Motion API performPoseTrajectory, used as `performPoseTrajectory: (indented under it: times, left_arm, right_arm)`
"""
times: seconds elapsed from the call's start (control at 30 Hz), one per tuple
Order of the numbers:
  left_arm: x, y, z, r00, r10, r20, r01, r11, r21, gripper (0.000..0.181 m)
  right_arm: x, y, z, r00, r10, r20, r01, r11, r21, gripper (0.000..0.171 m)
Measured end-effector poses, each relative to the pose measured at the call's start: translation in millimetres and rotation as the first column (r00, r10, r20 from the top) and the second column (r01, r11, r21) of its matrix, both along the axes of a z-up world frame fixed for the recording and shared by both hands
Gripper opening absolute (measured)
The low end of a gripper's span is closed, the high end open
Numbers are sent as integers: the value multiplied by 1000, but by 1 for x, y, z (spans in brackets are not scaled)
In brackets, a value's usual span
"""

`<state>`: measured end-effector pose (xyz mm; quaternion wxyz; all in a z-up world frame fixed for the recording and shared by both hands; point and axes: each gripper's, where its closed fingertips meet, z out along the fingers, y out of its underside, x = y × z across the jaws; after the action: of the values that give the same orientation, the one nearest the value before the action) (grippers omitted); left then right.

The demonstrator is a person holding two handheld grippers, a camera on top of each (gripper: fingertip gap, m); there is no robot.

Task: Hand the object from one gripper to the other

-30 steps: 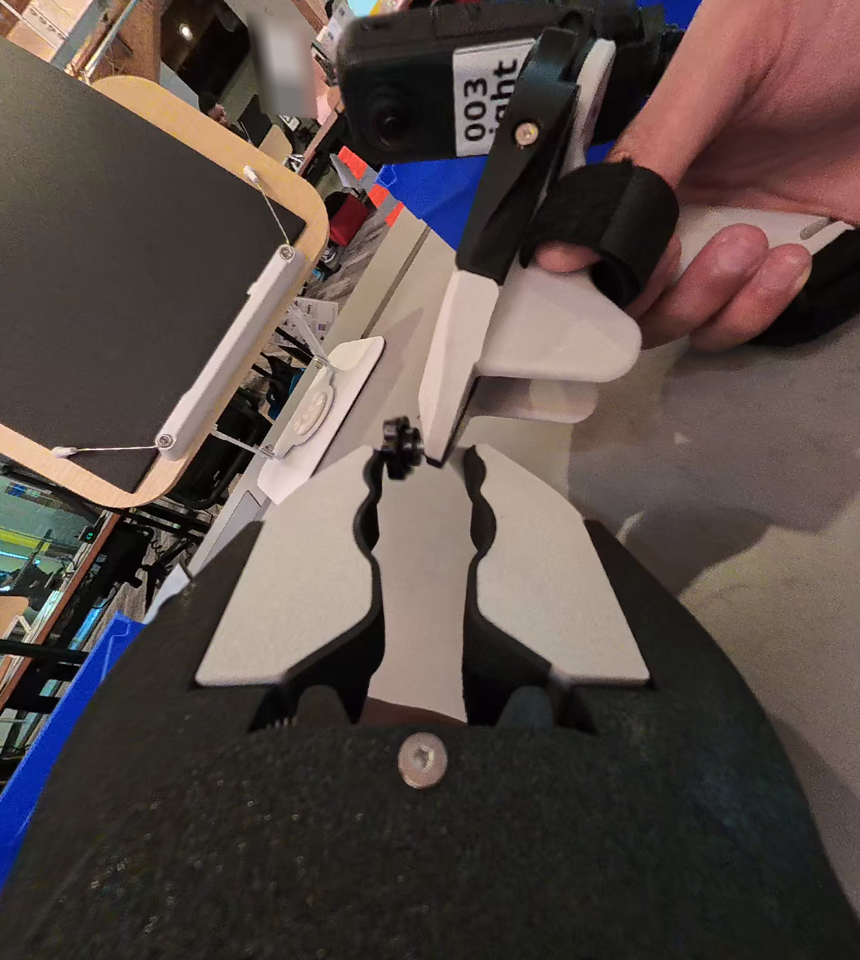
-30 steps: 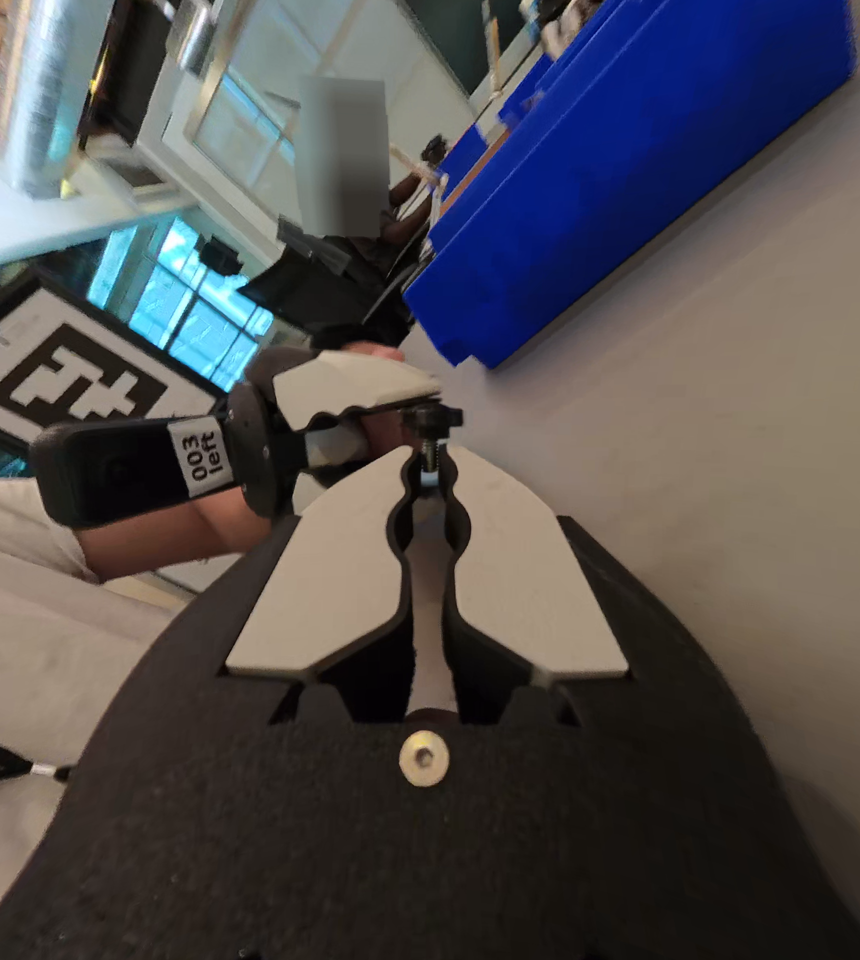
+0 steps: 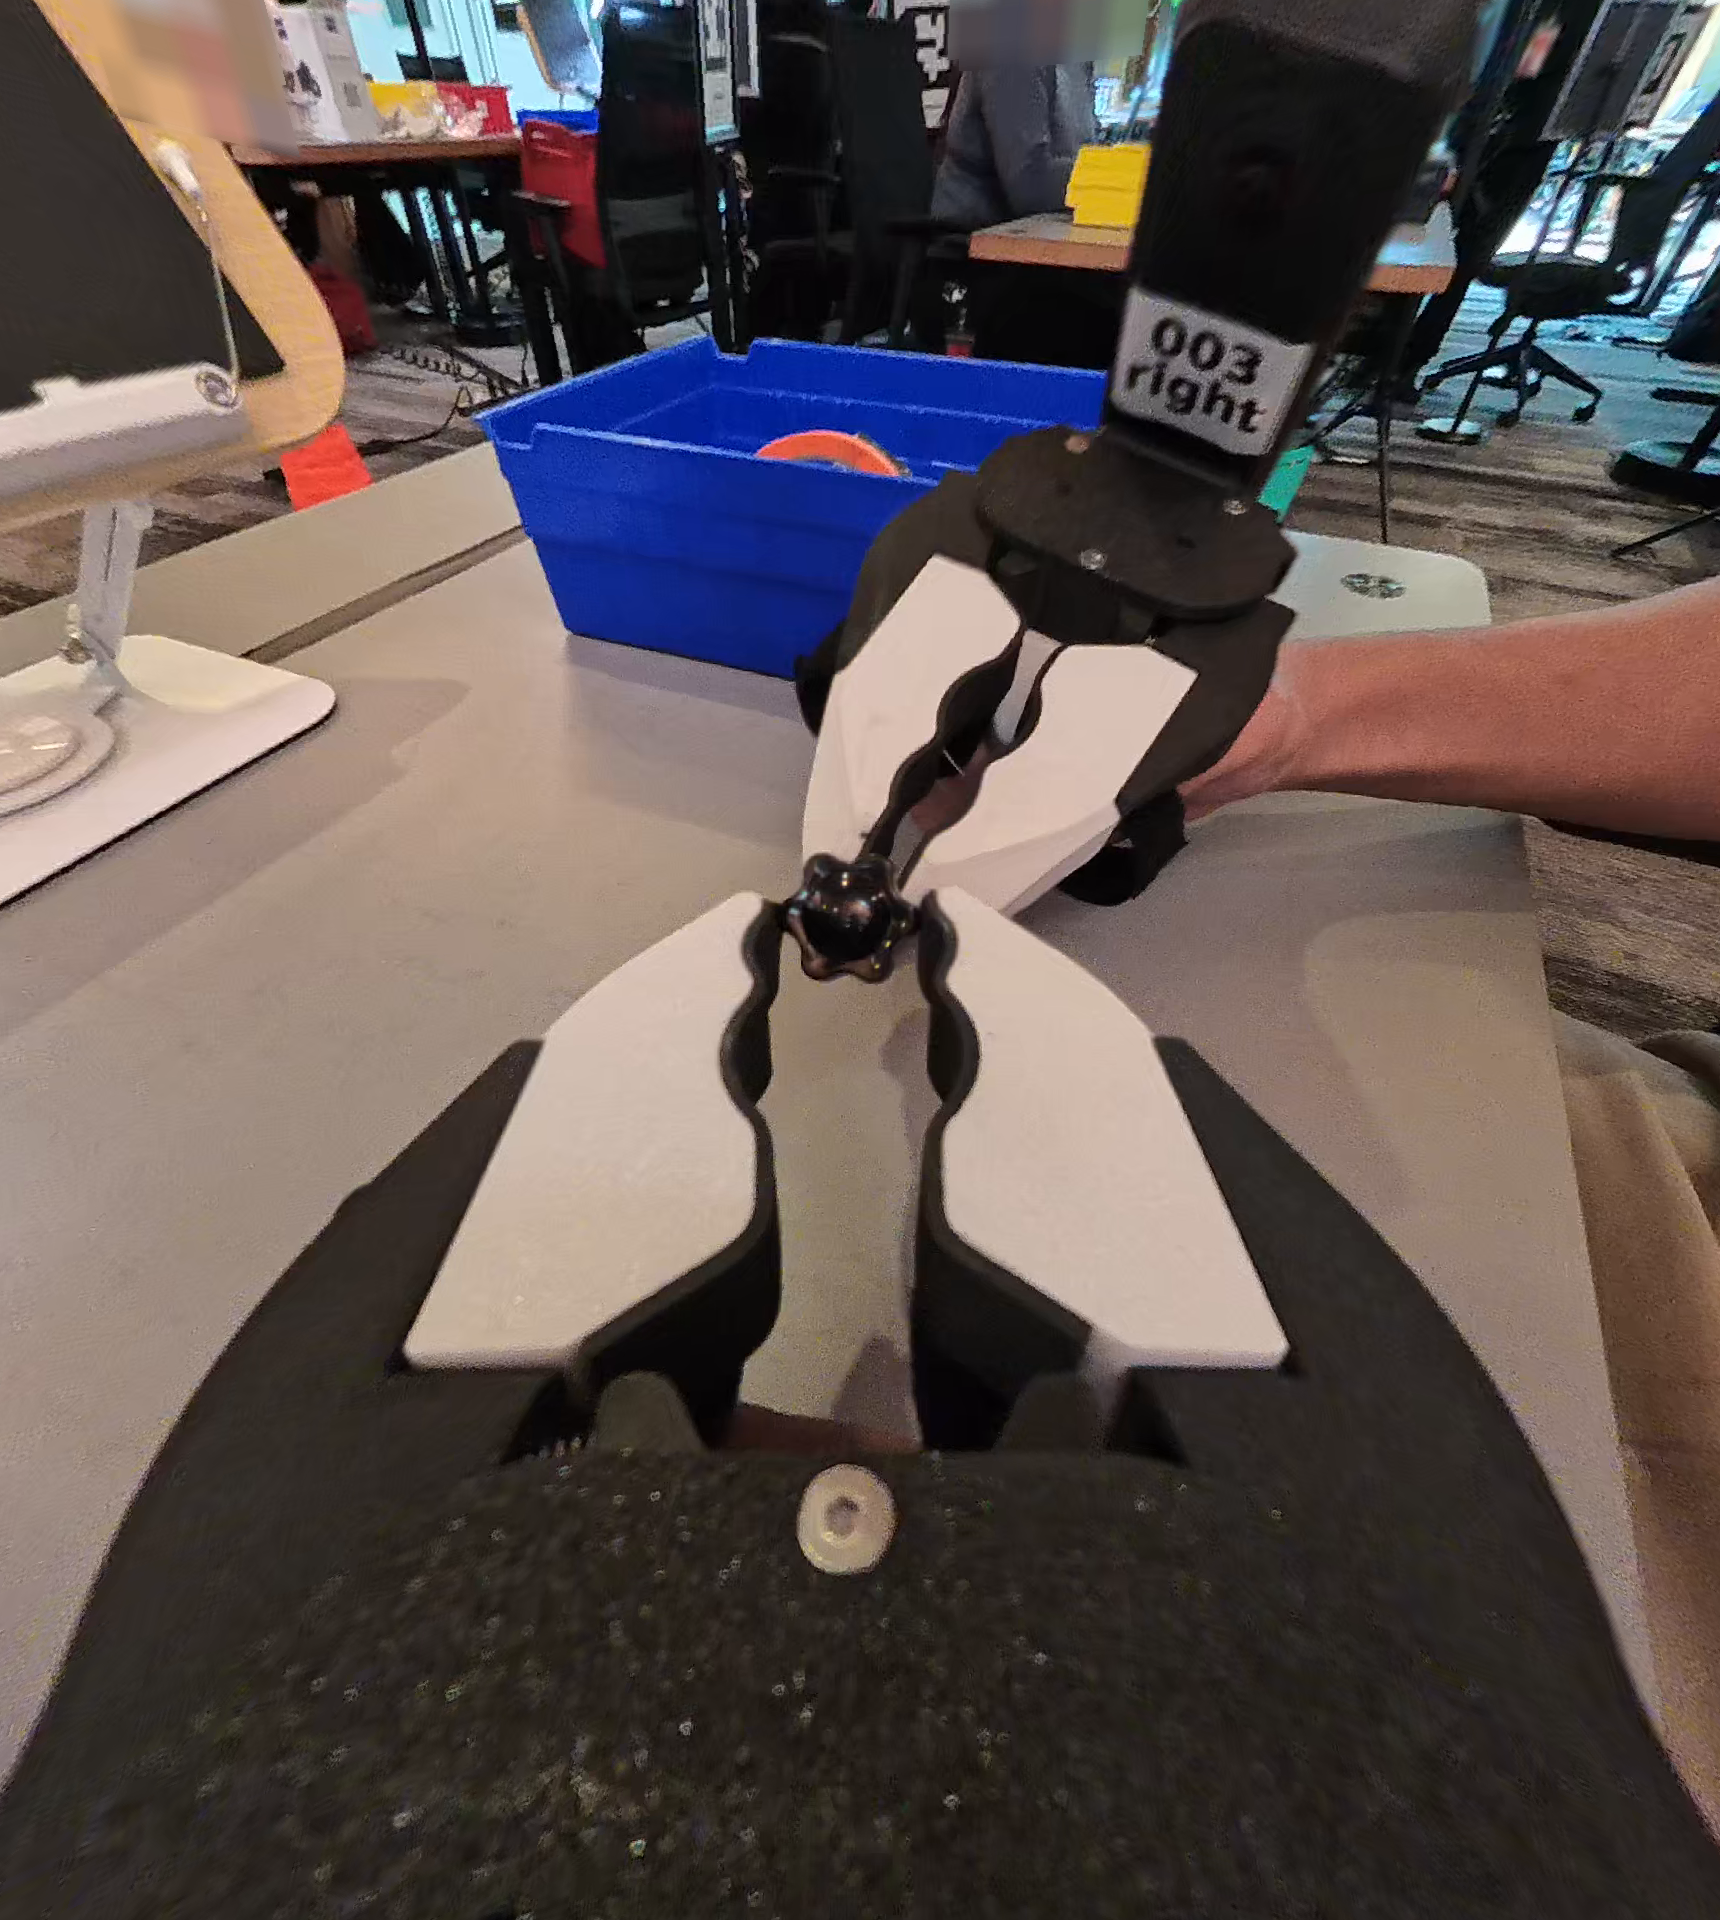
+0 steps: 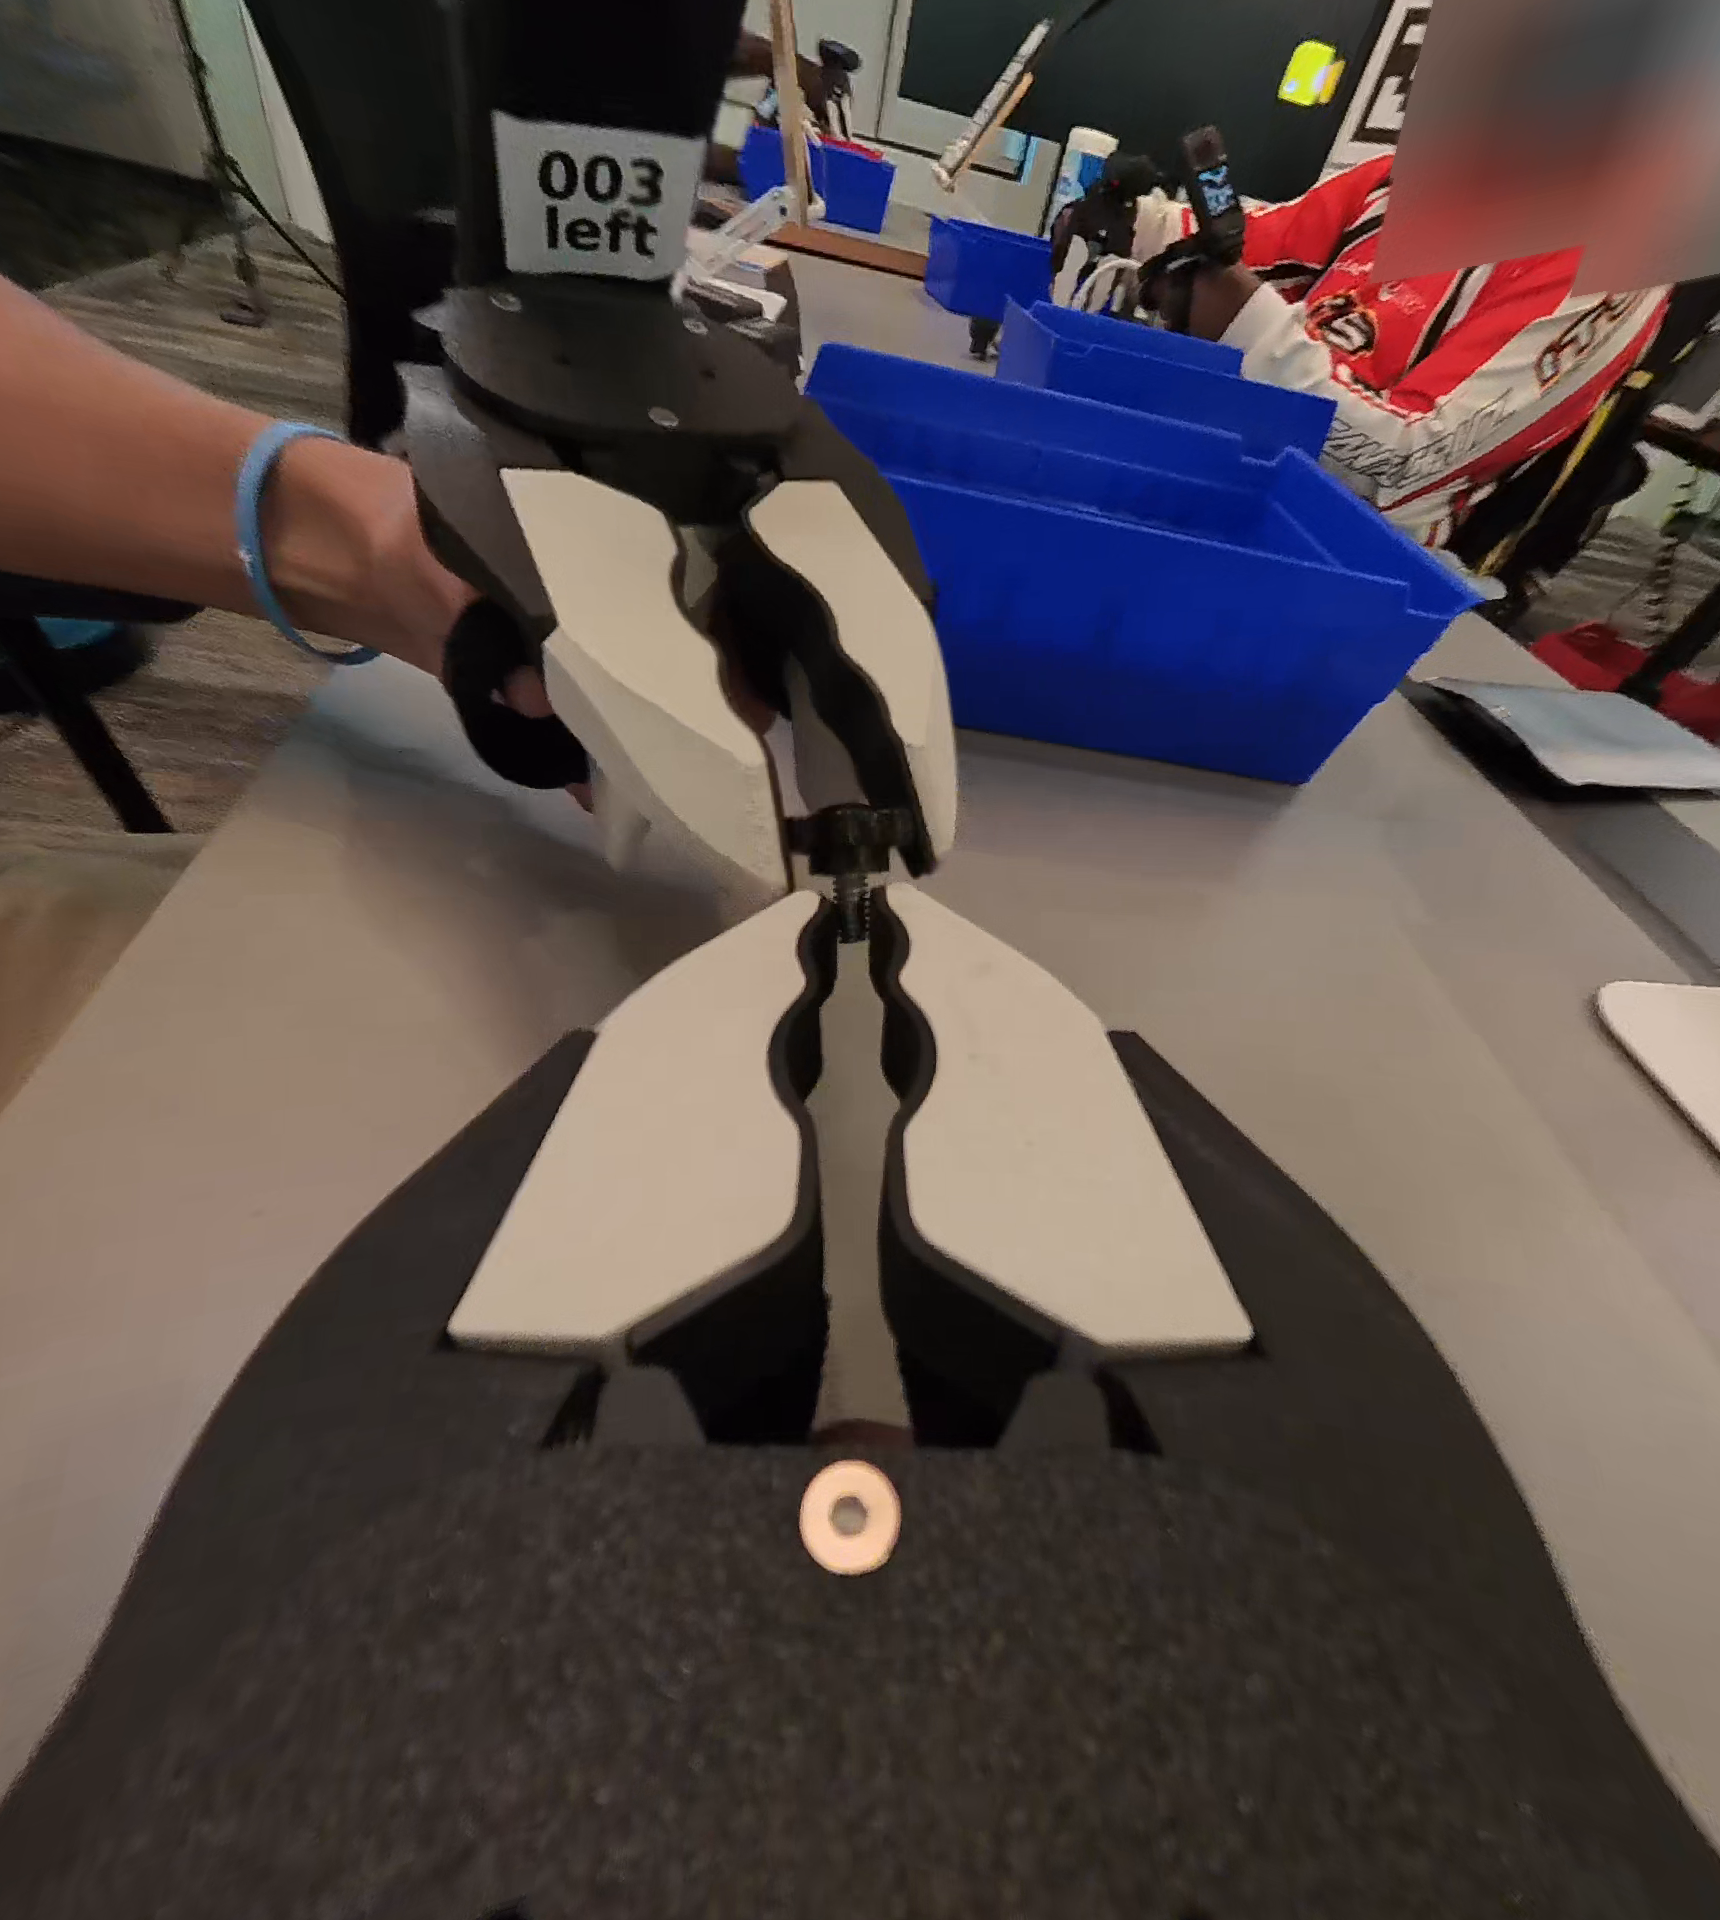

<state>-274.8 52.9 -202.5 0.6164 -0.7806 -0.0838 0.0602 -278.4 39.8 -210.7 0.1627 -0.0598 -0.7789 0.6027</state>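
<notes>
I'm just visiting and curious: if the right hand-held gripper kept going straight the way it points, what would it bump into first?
Probably the left hand-held gripper facing it tip to tip. They share the black knob screw: the left's fingers pinch its head, the right hand-held gripper closes on its threaded stem.

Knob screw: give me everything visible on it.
The knob screw is small: a glossy black, lobed star head, plastic by the look, on a short dark threaded shank. It is held above the grey table. The left gripper clamps the head between its jaws; the right gripper pinches the shank at its jaw tips. Nothing else touches it.
</notes>
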Motion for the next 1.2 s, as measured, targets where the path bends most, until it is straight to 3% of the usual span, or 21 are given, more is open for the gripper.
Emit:
performPoseTrajectory:
  times: [0.17,0.23,0.33,0.4,0.47,0.53,0.6,0.7,0.9,1.2]
  left_arm:
    - [-1,1,-4,999,1,-34,-2,999,-37,24]
    - [-9,-3,-1,994,55,-90,-60,997,-50,25]
    - [-29,-15,-3,965,158,-208,-183,977,-106,25]
    - [-40,-22,-13,907,181,-381,-273,940,-202,24]
    - [-49,-28,-21,802,172,-572,-385,881,-274,25]
    - [-53,-28,-23,668,114,-735,-476,825,-304,25]
    - [-49,-23,-25,581,57,-812,-515,799,-311,25]
    - [-44,-17,-23,535,30,-844,-528,792,-306,25]
    - [-36,-10,-24,491,-13,-871,-530,789,-311,25]
    - [-37,-10,-27,497,23,-867,-545,786,-292,30]
  right_arm:
    - [0,2,-7,992,24,121,-23,1000,-11,7]
    - [-6,9,-13,990,-6,144,5,1000,9,18]
    - [-19,19,-6,982,-77,171,82,996,-23,21]
    - [-21,18,5,984,-94,151,105,993,-61,27]
    - [-22,15,7,980,-139,144,146,988,-41,18]
    - [-25,9,1,954,-185,237,192,981,-6,16]
    - [-25,-2,-3,909,-174,380,202,979,-36,31]
    - [-23,-13,-16,854,-166,494,210,977,-34,37]
    - [-28,-14,-24,866,-235,441,256,967,13,26]
    - [-34,2,-29,833,-224,506,256,967,6,25]
